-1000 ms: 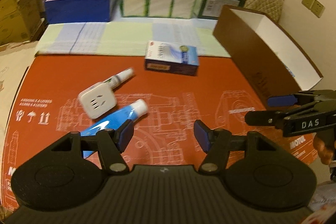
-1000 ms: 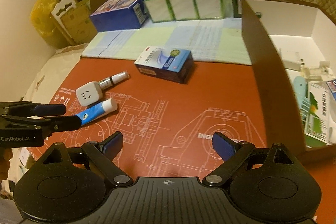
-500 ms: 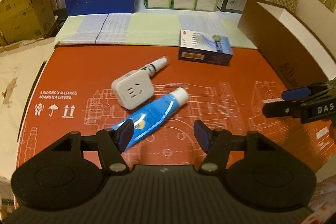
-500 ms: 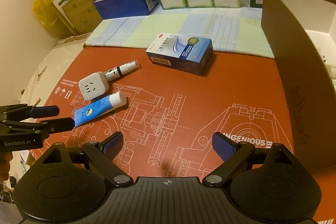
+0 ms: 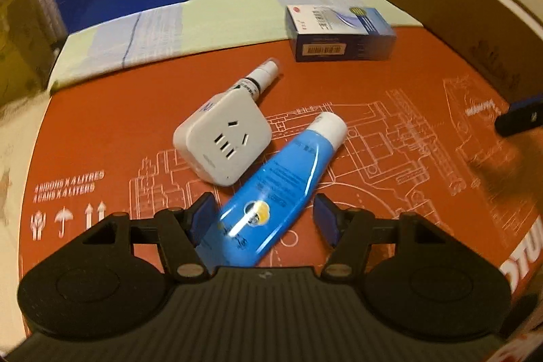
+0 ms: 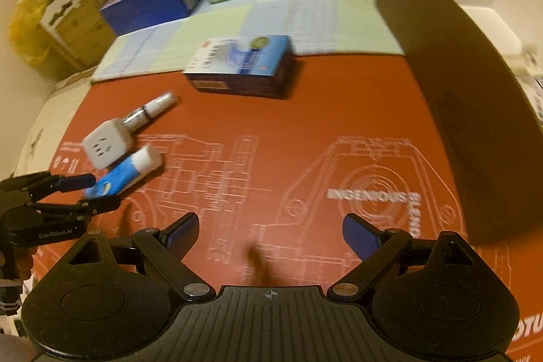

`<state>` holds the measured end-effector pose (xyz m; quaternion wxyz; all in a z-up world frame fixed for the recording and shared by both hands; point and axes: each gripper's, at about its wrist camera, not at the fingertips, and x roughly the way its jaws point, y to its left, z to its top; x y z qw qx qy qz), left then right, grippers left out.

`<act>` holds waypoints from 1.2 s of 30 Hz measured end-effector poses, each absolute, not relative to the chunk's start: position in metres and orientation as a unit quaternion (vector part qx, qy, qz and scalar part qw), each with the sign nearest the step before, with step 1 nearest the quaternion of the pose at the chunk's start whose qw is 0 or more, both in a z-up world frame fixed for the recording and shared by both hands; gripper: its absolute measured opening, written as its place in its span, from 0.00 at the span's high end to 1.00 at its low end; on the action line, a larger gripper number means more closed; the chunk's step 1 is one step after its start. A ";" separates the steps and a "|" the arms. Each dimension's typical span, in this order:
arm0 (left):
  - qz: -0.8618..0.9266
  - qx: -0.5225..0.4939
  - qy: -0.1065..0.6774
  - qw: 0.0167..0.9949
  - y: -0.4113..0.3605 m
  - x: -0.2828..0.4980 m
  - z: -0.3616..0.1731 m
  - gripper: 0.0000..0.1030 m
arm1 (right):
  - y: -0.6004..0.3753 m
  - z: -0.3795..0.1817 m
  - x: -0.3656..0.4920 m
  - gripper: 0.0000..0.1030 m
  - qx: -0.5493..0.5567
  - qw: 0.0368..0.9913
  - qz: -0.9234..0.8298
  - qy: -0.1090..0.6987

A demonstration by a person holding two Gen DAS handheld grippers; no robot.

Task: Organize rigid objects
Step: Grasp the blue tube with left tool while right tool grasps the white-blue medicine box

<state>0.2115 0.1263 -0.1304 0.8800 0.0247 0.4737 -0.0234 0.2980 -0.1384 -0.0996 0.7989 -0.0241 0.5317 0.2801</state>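
Item: blue plastic squeeze tube with white cap, lying flat on the red printed mat, just beside the white square socket adapter and touching its near corner.

Long axis: diagonal, cap pointing away and to the right, crimped tail toward the left tongs.

Left tongs: spread, tail between the pads, not pinched.

Right tongs: spread, empty, well apart from the adapter.

Nearer hand, by judgement: left.

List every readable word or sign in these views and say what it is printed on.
"4 BIDONS X 4 LITRES / 4 CANS X 4 LITERS": red printed mat
"INGENIOUS": same mat
"GenRobot.AI": left gripper
Blue medicine box, blue squeeze tube: print too blurred to read.
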 end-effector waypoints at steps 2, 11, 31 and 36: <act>-0.027 0.027 0.476 0.879 0.127 0.214 -0.134 0.42 | -0.144 -0.101 0.299 0.13 -0.018 0.801 0.267 0.536; -0.074 0.013 0.488 0.869 0.103 0.212 -0.130 0.53 | -0.152 -0.104 0.301 0.13 -0.008 0.801 0.250 0.544; -0.002 0.007 0.486 0.874 0.080 0.229 -0.130 0.66 | -0.156 -0.109 0.313 0.13 -0.023 0.790 0.278 0.547; 0.015 -0.008 0.479 0.878 0.076 0.215 -0.122 0.67 | -0.146 -0.108 0.317 0.13 -0.041 0.786 0.305 0.536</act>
